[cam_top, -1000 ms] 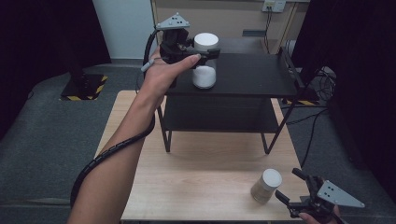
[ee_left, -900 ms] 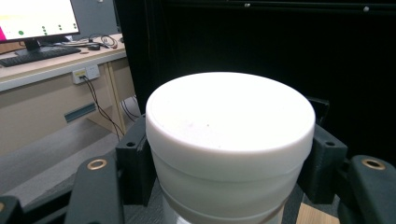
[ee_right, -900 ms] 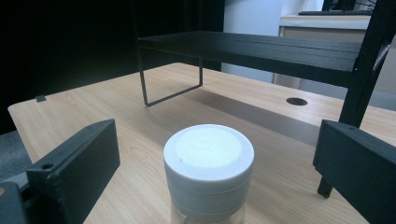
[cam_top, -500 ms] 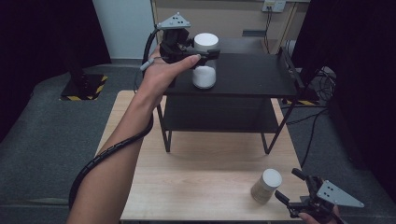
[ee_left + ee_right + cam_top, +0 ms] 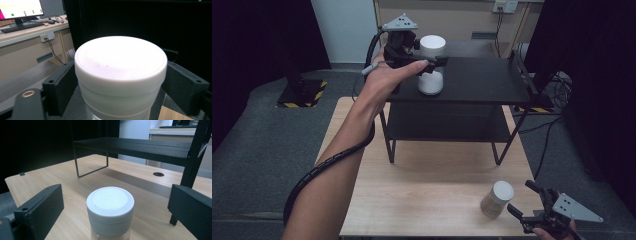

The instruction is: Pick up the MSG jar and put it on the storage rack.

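The left arm is stretched forward to the shelf's [image 5: 482, 82] left edge, where the left tool [image 5: 432, 61], its jaws just opened, flanks the white jar [image 5: 431, 62] without pressing. The right tool [image 5: 518, 198] is held wide open beside the capped jar [image 5: 497, 199] near the table's [image 5: 427, 190] front right corner.

A white jar [image 5: 431, 62] stands on the black shelf [image 5: 482, 80]; another jar [image 5: 497, 198] on the wooden table [image 5: 432, 185].

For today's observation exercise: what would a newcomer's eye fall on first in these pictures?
First, the white-lidded jar on the top of the black shelf, with the left gripper around it; its jaws have just been opening and now stand off the jar's sides. Next, a second jar standing on the wooden table at the near right, with the right gripper open beside it.
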Available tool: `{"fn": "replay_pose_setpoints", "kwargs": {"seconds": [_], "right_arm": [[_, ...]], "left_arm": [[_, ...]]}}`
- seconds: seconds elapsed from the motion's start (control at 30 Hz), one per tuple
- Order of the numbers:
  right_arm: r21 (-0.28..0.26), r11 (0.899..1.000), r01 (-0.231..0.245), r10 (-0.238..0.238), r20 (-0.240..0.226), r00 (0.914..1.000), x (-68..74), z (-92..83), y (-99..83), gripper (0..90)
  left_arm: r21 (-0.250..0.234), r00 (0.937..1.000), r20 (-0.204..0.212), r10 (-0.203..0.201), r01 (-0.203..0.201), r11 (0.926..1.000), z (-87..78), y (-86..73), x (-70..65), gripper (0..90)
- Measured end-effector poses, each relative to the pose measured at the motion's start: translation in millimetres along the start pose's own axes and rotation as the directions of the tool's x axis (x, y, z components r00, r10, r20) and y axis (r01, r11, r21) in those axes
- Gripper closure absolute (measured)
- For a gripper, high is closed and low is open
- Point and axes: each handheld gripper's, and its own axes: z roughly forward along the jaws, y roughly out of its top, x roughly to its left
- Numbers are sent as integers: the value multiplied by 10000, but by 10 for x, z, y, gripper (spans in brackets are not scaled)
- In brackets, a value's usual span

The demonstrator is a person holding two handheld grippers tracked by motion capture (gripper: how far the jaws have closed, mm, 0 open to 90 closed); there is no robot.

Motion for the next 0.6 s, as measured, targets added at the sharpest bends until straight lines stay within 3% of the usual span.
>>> {"fn": "replay_pose_setpoints", "kwargs": {"seconds": [0.27,0.6], "right_arm": [[-33,10000,43,-43,-30,10000,4,-1,11,10],[-110,9999,101,-103,-97,9999,19,-2,34,10]], "left_arm": [[57,9994,-353,50,-48,10000,-77,47,-84,44],[30,9985,-527,110,-109,9999,-268,9,-206,23]]}}
